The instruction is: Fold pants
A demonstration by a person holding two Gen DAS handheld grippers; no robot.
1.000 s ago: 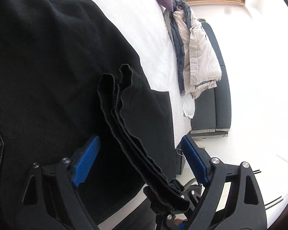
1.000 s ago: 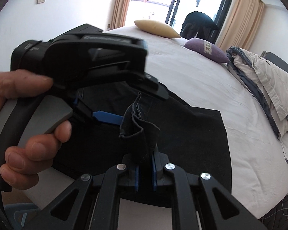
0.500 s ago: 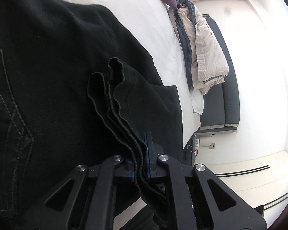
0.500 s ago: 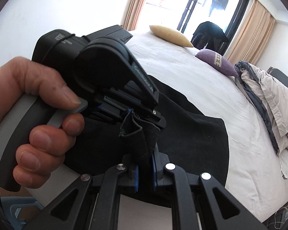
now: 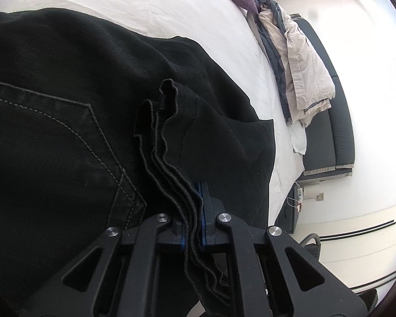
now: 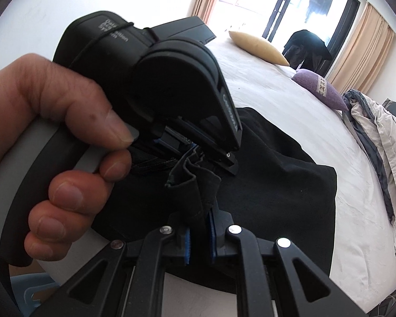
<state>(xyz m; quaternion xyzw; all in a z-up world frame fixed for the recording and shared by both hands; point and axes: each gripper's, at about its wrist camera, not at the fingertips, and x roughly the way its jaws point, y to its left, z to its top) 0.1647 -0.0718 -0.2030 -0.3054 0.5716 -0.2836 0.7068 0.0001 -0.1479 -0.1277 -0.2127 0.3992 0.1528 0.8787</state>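
Note:
Black pants [image 5: 66, 121] lie spread on a white bed [image 5: 134, 5], a stitched back pocket showing at the left. My left gripper [image 5: 192, 211] is shut on a bunch of stacked hem edges of the pants. In the right wrist view my right gripper [image 6: 198, 227] is shut on the same bunched hem [image 6: 195, 185], which stands up between its blue pads. The left gripper's body and the hand holding it [image 6: 66, 132] fill the left of that view, its tips touching the bunch just beyond my right gripper.
A rumpled beige and blue duvet [image 5: 298, 60] lies on a dark sofa [image 5: 332, 137] at the bed's right side. A purple pillow [image 6: 322, 92] and a yellow pillow [image 6: 258, 47] lie at the far end. Curtains and a balcony door stand behind.
One second ago my left gripper was open around the hem bunch; it has shut on it. The right gripper has stayed shut on the hem, and both have lifted slightly.

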